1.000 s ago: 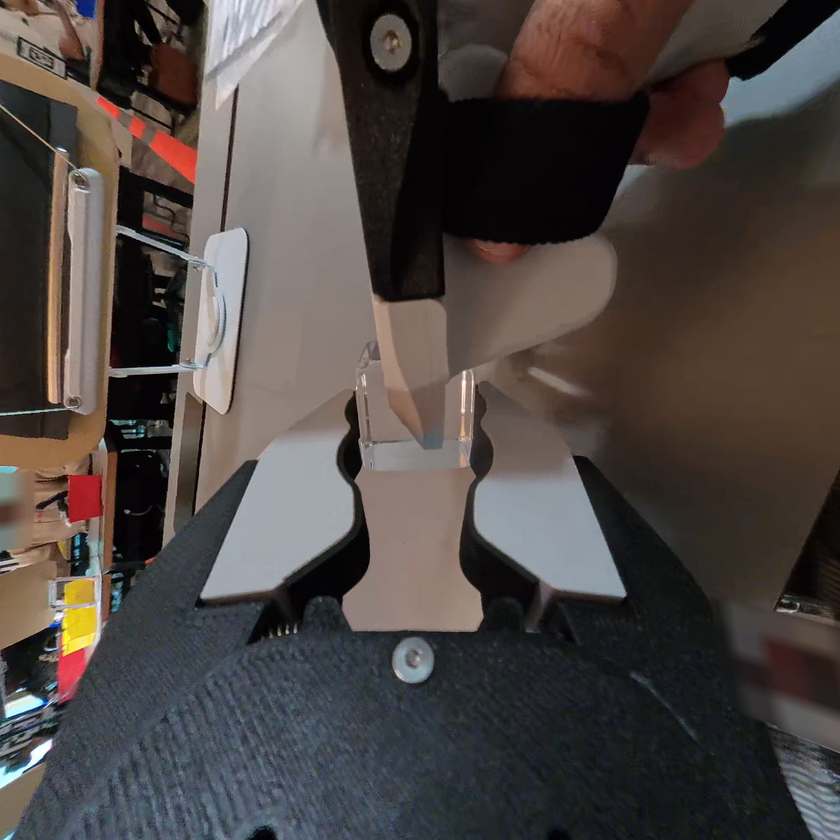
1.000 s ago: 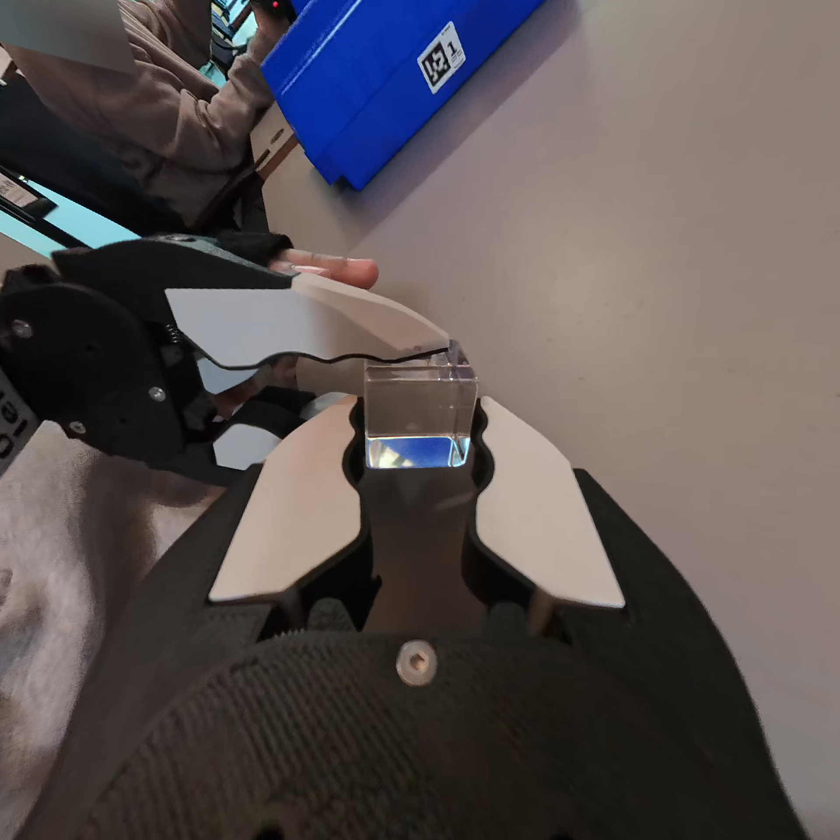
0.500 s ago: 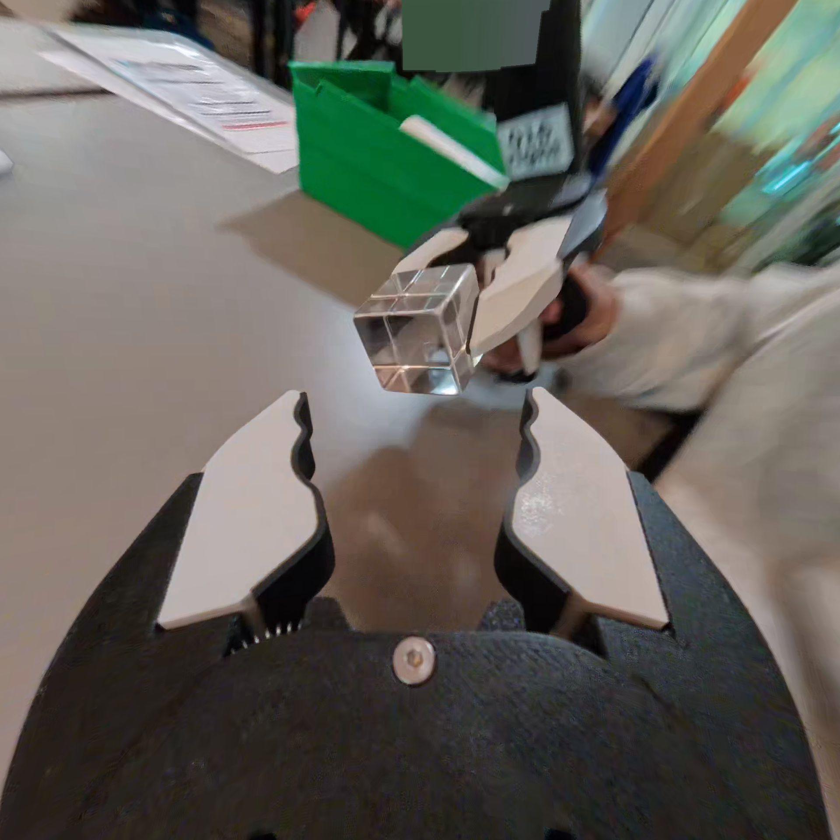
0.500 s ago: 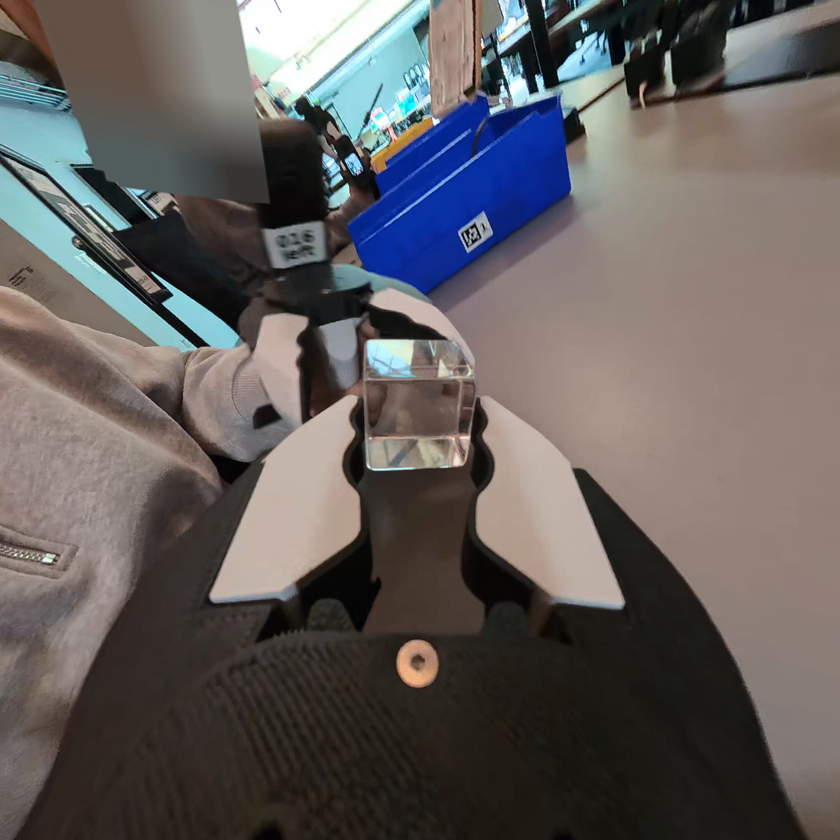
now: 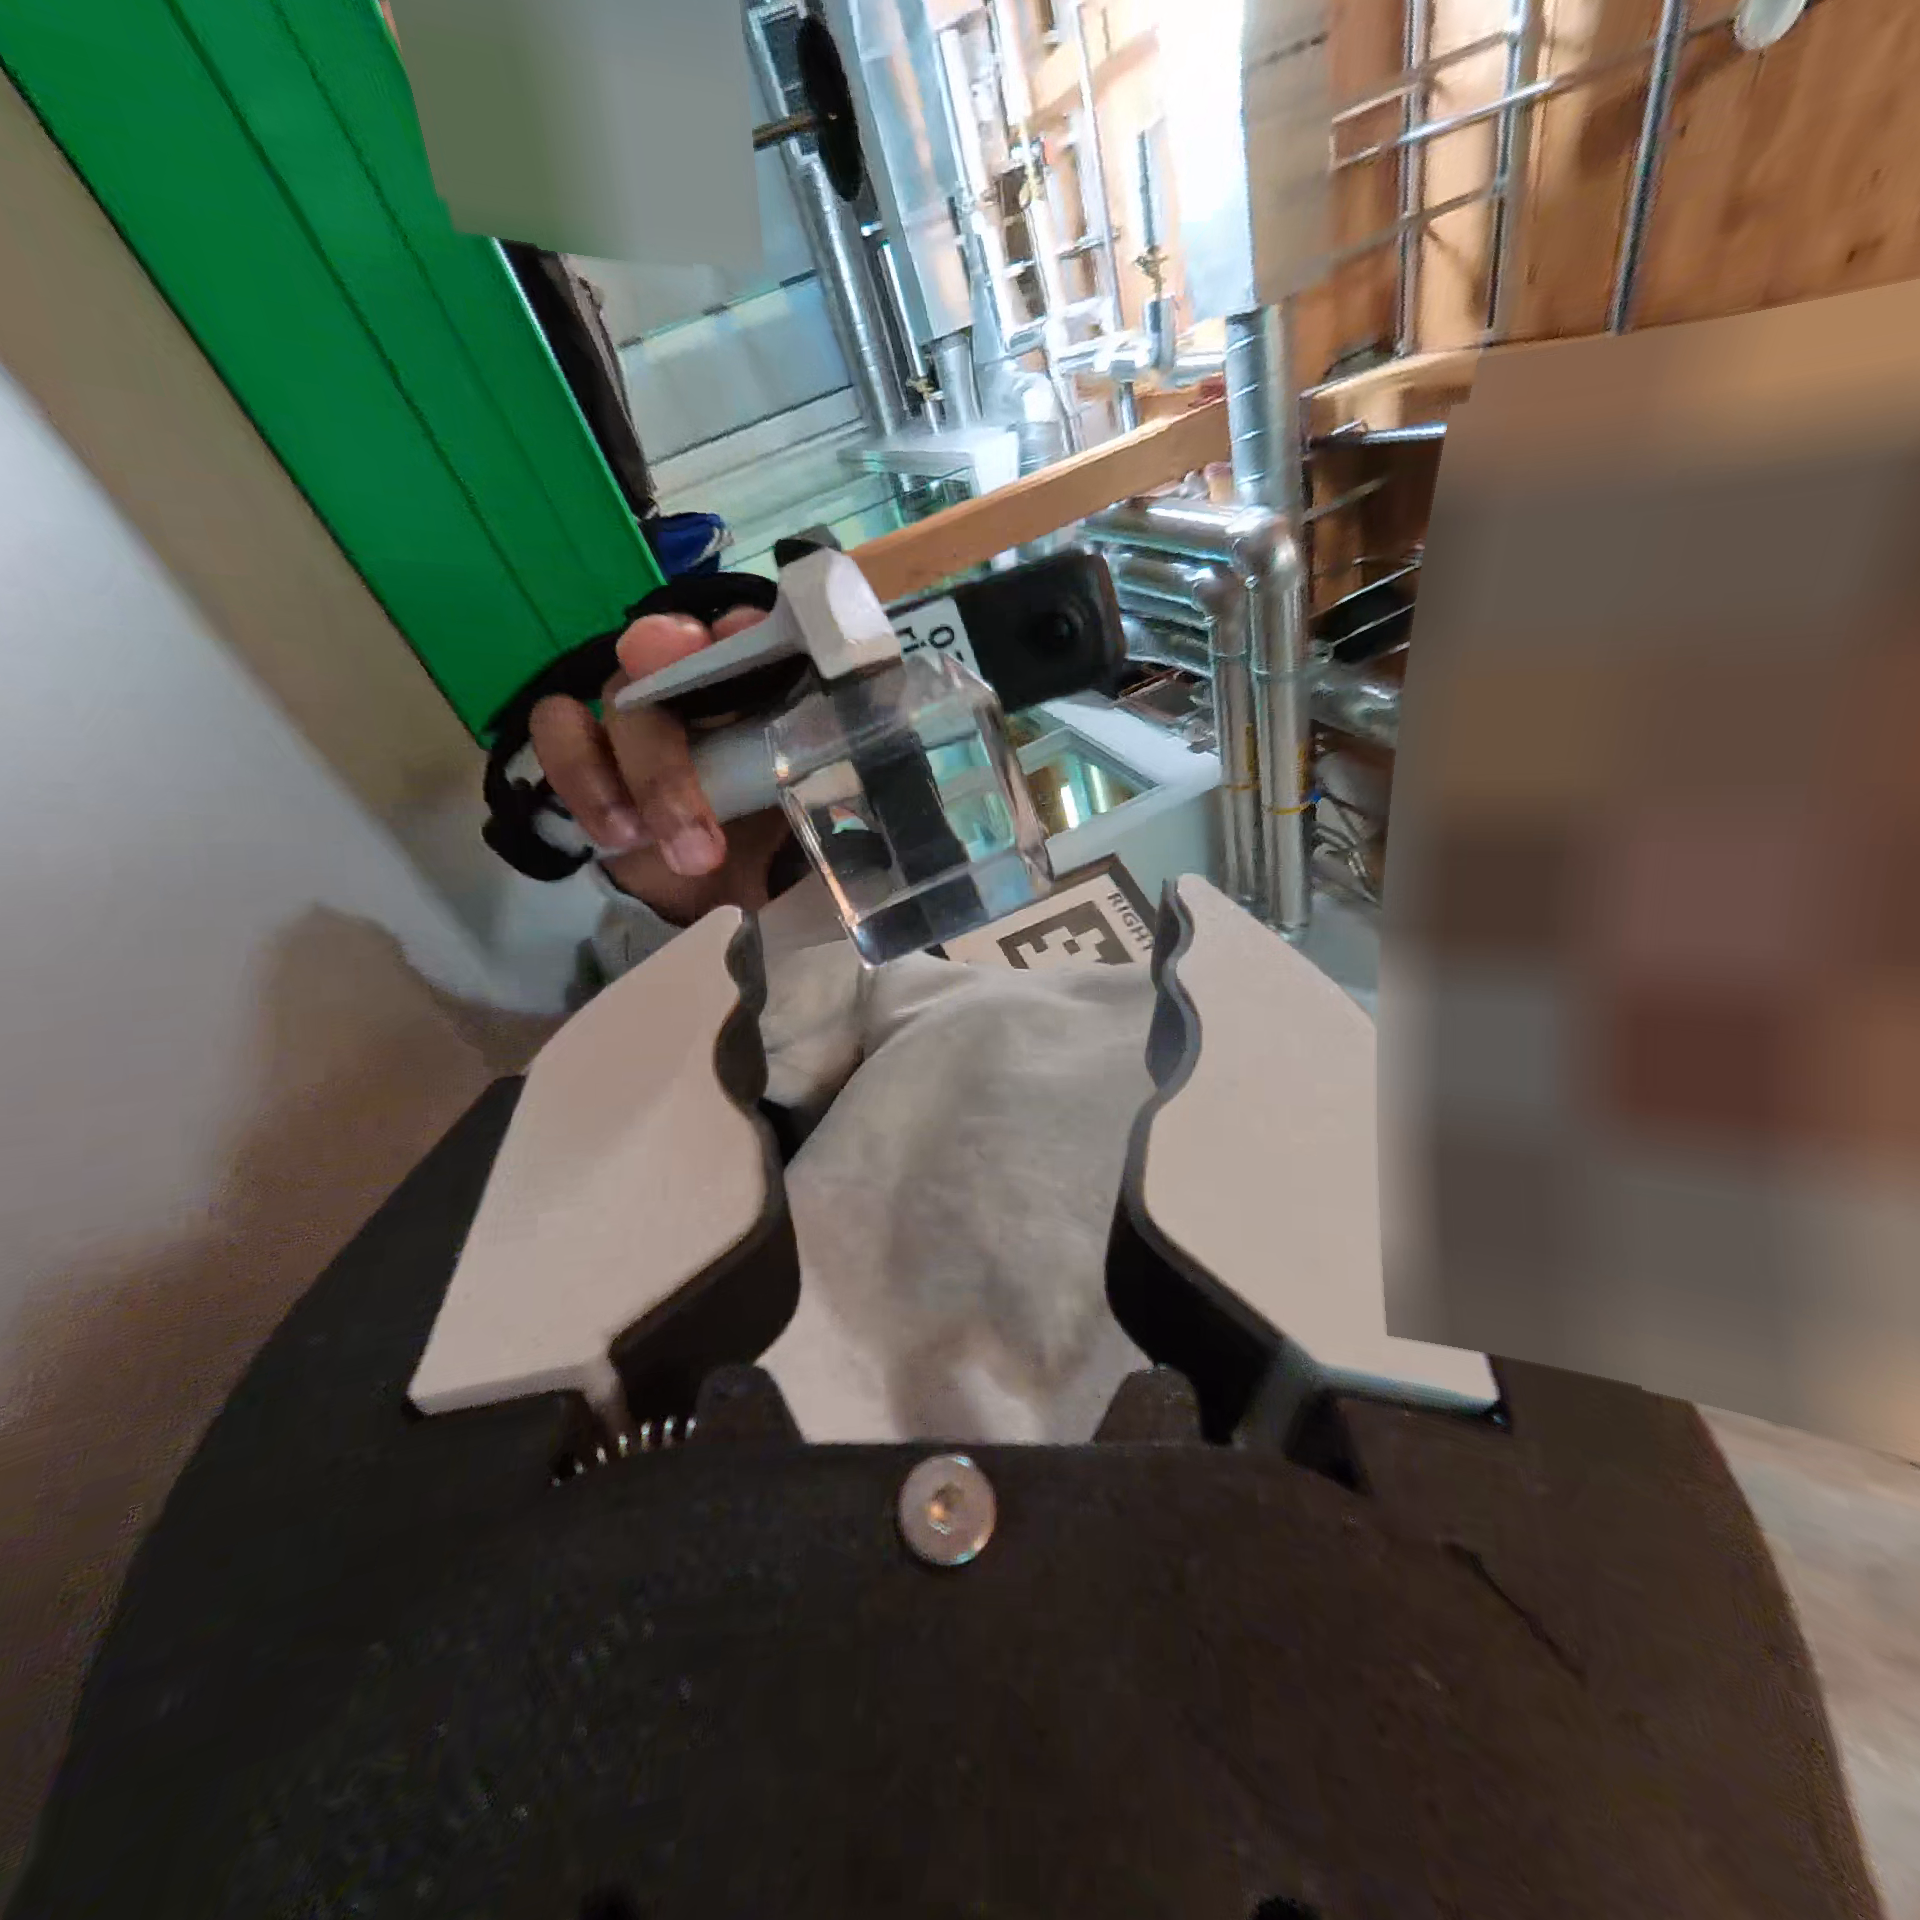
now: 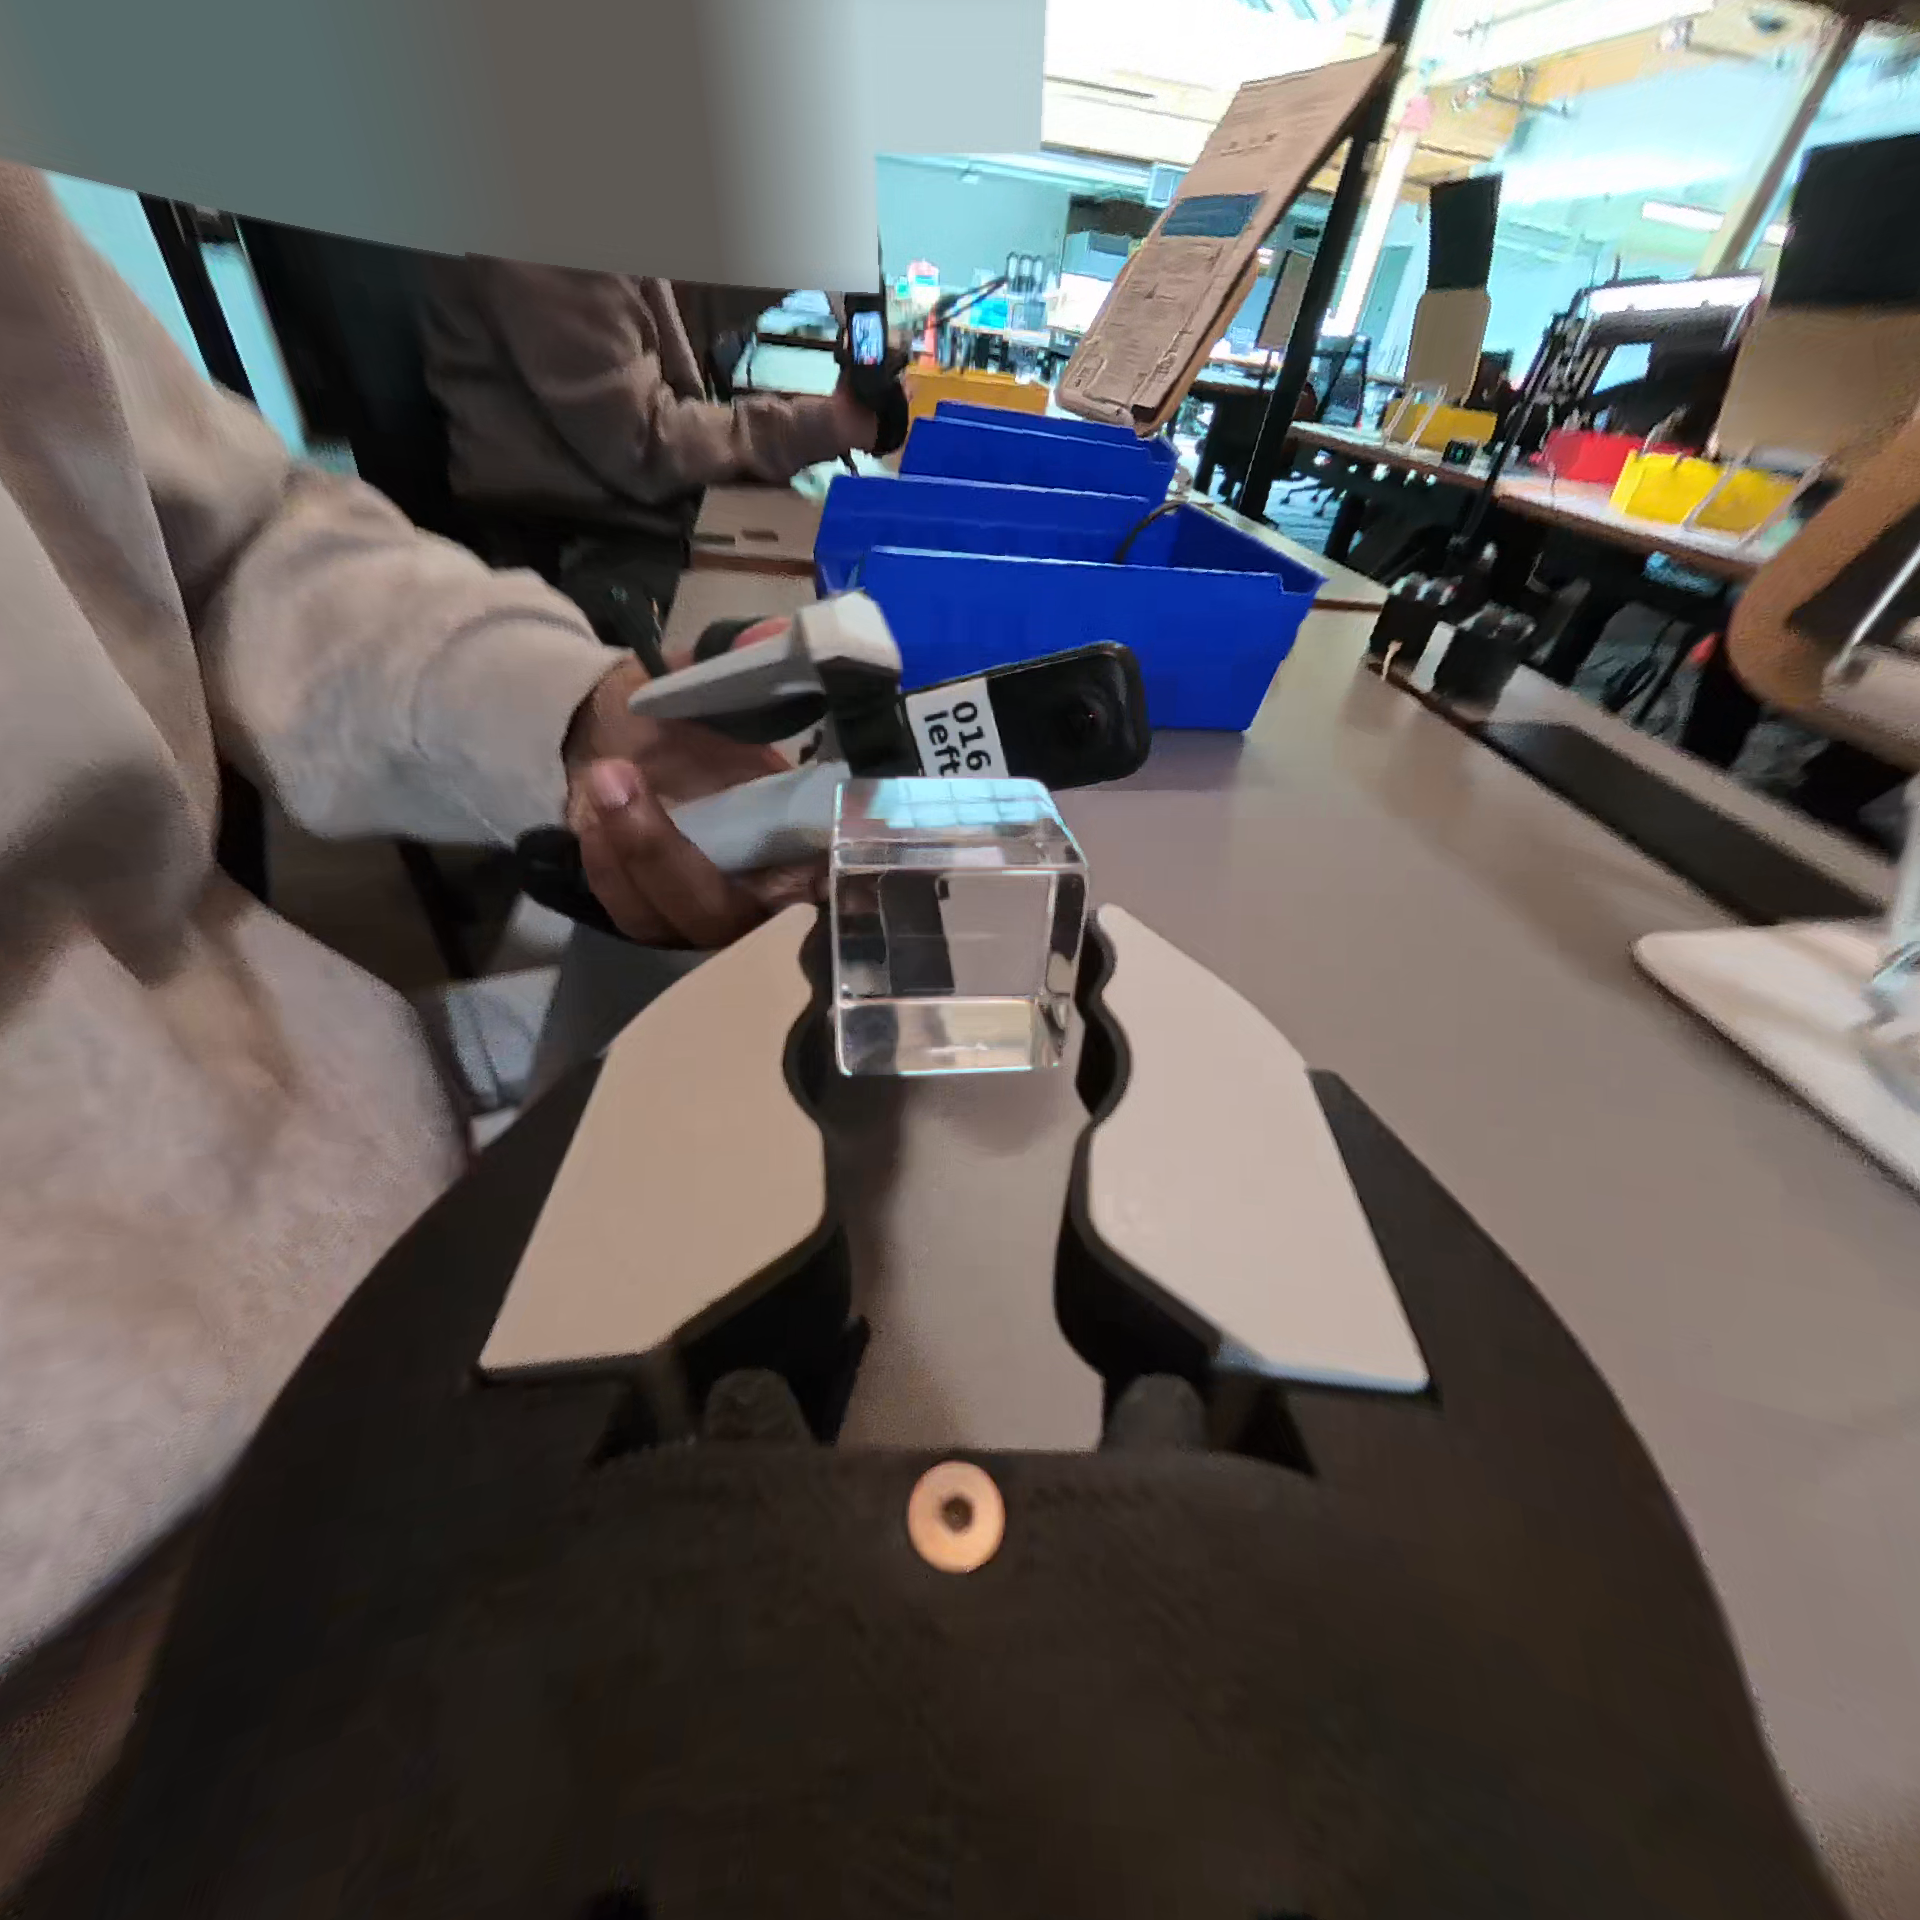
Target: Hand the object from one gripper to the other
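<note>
Clear cube [image 6: 956, 935] sits clamped between the tips of the right gripper [image 6: 951, 971], held above the grey table [image 6: 1455, 987], not touching it. Both right fingers [image 6: 1226, 1164] press on opposite cube faces; the cube sticks out forward past the tips.

In the left wrist view the same cube [image 5: 914, 821] hangs in the air just beyond the left gripper [image 5: 956, 935], tilted, one corner down between the left tips but apart from both. The right gripper [image 5: 821, 675] comes in from the upper left, its fingers on the cube, a hand [image 5: 634, 769] wrapped round its handle.

Left gripper spread wide, nothing between its fingers [image 5: 634, 1164]; through the gap a light grey sleeve [image 5: 966, 1143] shows.

In the right wrist view the left gripper [image 6: 790, 727] lies just behind and left of the cube, seen side-on, its jaws apart, its black camera [image 6: 1070, 717] pointing right, a hand [image 6: 644, 831] on the grip.

Further out: blue bins [image 6: 1081, 623] on the table behind the left gripper, a white pad [image 6: 1787, 1008] at the right edge. A second person in a brown top [image 6: 582, 416] beyond the bins. Green bin [image 5: 343, 343] in the upper left of the left wrist view, shelving and metal pipes [image 5: 1257, 582] behind; background there is motion-blurred.
</note>
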Action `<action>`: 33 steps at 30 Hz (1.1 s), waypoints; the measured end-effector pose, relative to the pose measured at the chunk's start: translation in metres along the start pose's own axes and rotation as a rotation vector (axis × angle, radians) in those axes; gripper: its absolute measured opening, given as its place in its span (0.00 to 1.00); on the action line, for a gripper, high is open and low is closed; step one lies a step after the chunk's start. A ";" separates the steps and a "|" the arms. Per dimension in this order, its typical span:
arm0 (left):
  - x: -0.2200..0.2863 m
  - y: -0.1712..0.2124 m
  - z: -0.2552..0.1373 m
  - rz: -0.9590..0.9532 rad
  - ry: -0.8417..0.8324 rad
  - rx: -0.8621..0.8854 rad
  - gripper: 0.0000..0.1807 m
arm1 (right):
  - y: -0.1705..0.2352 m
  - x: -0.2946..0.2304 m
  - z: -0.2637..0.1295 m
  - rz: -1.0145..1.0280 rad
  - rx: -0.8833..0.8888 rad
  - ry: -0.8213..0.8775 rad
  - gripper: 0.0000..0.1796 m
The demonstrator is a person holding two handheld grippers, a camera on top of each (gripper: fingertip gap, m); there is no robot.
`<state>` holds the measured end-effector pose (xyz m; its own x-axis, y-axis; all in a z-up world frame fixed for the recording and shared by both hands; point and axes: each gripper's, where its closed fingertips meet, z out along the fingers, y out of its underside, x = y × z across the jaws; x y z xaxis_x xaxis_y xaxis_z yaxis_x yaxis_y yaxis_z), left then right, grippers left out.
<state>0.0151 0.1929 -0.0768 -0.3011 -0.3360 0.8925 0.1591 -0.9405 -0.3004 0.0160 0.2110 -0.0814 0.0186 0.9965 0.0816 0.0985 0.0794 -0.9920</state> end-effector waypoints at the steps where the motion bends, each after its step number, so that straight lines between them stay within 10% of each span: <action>1: -0.001 0.002 0.001 -0.010 -0.002 -0.006 0.38 | 0.001 -0.003 0.002 -0.068 -0.018 0.005 0.25; 11: -0.011 0.013 0.003 0.066 -0.113 -0.073 0.25 | 0.011 -0.017 0.012 -0.255 -0.094 0.010 0.26; 18: -0.006 -0.001 -0.004 0.288 -0.195 -0.027 0.25 | -0.006 0.002 0.004 0.043 0.069 0.024 0.53; 25: -0.005 -0.006 -0.007 0.541 -0.286 -0.038 0.25 | -0.025 -0.001 -0.005 -0.122 0.186 0.039 0.50; 33: 0.005 -0.002 -0.006 0.873 -0.347 -0.100 0.25 | -0.022 0.002 -0.007 0.282 0.210 -0.091 0.41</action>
<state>0.0079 0.1926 -0.0737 0.1854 -0.9046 0.3838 0.1102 -0.3690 -0.9229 0.0206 0.2113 -0.0585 -0.0731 0.9775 -0.1979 -0.1046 -0.2048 -0.9732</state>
